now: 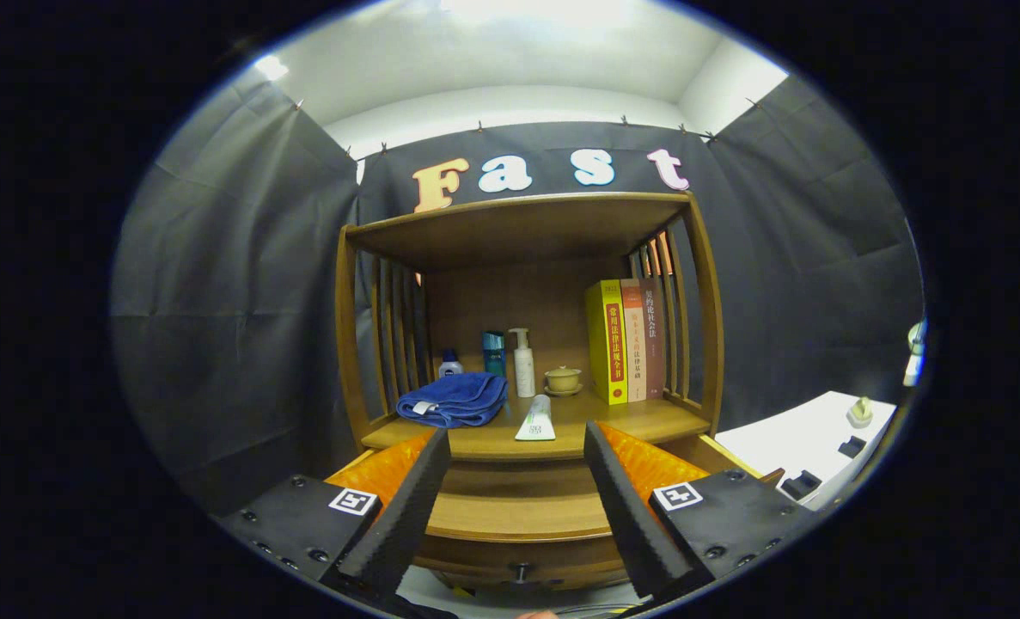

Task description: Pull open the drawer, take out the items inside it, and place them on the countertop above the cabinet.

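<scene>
My gripper (516, 443) is open, its fingers spread wide with nothing between them, held above the pulled-out wooden drawer (518, 516). The drawer's front panel carries a small dark knob (520, 569) near me. I cannot see into the drawer's inside from this angle. Just beyond the fingertips is the cabinet's countertop (638, 419). On it lie a white tube with green print (537, 419) near the front edge and a folded blue towel (454, 399) to its left.
At the back of the countertop stand a small blue-capped bottle (450, 364), a teal box (493, 351), a white pump bottle (522, 363) and a lidded tan cup (563, 379). Three upright books (626, 340) fill the right side. A white table (810, 447) stands right of the cabinet.
</scene>
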A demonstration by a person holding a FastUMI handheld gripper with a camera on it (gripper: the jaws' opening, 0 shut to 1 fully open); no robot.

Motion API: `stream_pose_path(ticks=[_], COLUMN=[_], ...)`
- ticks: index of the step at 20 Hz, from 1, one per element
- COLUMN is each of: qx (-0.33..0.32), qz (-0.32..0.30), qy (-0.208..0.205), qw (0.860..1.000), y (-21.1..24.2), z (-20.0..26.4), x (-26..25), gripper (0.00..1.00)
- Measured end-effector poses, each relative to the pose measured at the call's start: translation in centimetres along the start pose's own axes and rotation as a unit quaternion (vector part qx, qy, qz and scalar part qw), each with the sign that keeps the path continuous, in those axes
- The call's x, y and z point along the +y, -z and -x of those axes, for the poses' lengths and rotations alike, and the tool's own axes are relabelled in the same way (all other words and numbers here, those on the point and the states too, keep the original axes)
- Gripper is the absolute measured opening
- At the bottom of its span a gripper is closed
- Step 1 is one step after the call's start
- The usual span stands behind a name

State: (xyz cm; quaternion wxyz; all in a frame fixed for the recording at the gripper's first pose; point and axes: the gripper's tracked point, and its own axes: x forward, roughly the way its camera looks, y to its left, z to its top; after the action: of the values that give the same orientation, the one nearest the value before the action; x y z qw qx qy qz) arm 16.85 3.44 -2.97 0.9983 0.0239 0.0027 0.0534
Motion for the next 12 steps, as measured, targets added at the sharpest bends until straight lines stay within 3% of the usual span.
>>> stream_pose_path(ticks=[6, 12], qx=[-0.020, -0.009], qz=[0.017, 0.022], qy=[0.030, 0.030], qw=[0.999, 0.999], y=[5.3, 9.4], z=[1.0, 1.8], x=[-1.8, -2.1], gripper=[1.00, 1.00])
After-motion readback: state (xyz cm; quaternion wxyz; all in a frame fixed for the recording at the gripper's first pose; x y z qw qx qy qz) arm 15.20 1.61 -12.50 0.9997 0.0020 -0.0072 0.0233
